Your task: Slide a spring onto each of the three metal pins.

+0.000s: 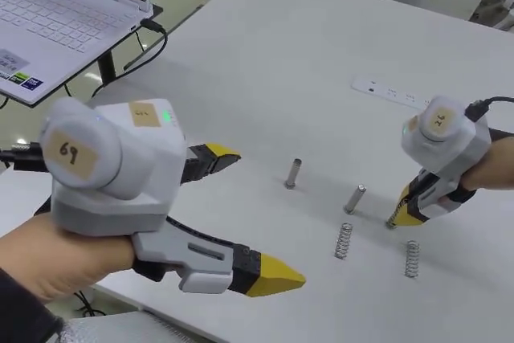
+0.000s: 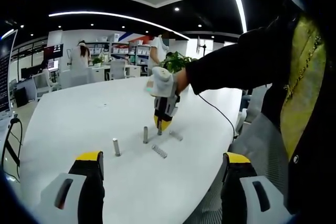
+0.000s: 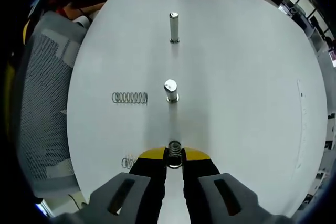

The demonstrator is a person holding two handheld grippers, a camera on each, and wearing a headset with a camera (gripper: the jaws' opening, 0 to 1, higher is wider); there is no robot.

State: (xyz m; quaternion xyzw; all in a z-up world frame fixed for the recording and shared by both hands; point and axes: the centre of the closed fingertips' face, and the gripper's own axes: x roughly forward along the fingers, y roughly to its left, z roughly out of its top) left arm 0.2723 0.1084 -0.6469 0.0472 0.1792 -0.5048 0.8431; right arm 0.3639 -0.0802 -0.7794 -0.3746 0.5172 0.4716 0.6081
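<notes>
While the left gripper (image 2: 164, 158) hangs wide open and empty, the right gripper (image 3: 174, 162) pinches a spring (image 3: 174, 150) near the middle pin (image 3: 170, 91).

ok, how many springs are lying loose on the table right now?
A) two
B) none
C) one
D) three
A: two loose springs lie flat on the table near the pins, while a third spring sits between the jaws of the right gripper.
</notes>
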